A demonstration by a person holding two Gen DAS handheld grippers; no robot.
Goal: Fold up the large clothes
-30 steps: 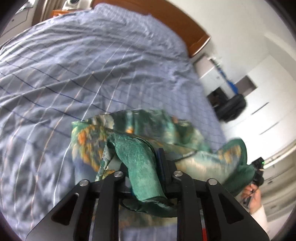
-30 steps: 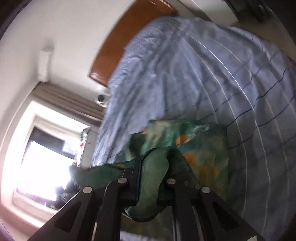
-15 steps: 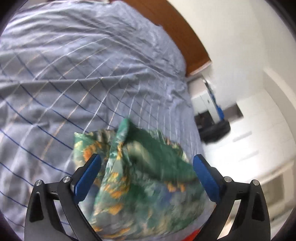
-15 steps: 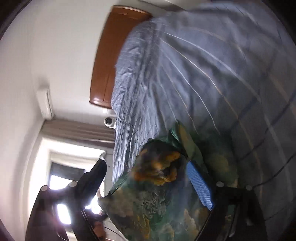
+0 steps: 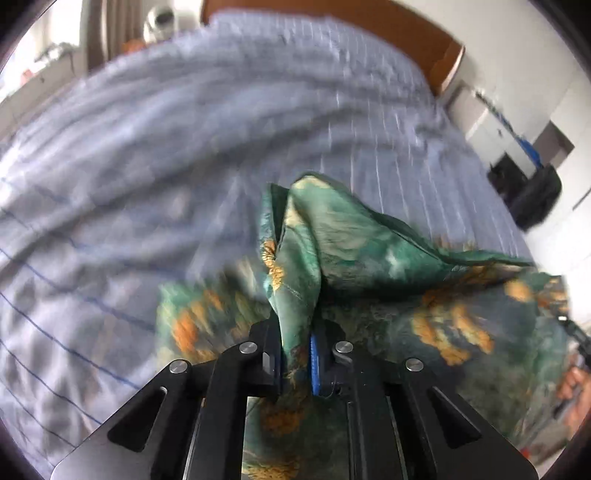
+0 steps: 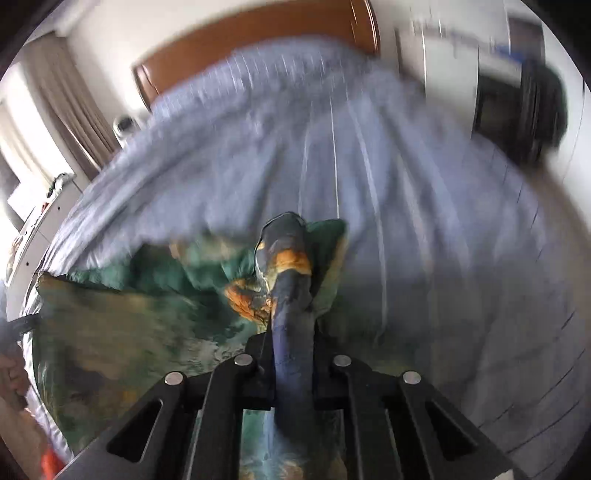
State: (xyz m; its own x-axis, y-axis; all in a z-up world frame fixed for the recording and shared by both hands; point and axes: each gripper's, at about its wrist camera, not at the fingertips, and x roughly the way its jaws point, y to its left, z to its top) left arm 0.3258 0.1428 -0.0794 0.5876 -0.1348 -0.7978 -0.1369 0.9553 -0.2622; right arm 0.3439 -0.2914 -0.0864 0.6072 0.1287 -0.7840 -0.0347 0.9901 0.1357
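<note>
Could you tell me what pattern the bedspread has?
Blue-grey bedspread with thin checked lines; left wrist view.

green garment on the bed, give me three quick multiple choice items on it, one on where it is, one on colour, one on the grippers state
1. Where does the green patterned garment lie?
A. on the blue-grey striped bedspread
B. on a wooden floor
C. hung on a wall hook

2. Which colour are the patches in the garment's print?
A. pink
B. orange
C. white

3. How do the left gripper and the right gripper stand?
A. both open, clear of the cloth
B. only the left is shut on cloth
C. each is shut on a bunch of the garment

Answers:
1 A, the cloth spreads over the striped bedspread below the wooden headboard.
2 B, orange blotches show among the green in both wrist views.
3 C, in each wrist view a fold of fabric is pinched between the closed fingers.
</note>
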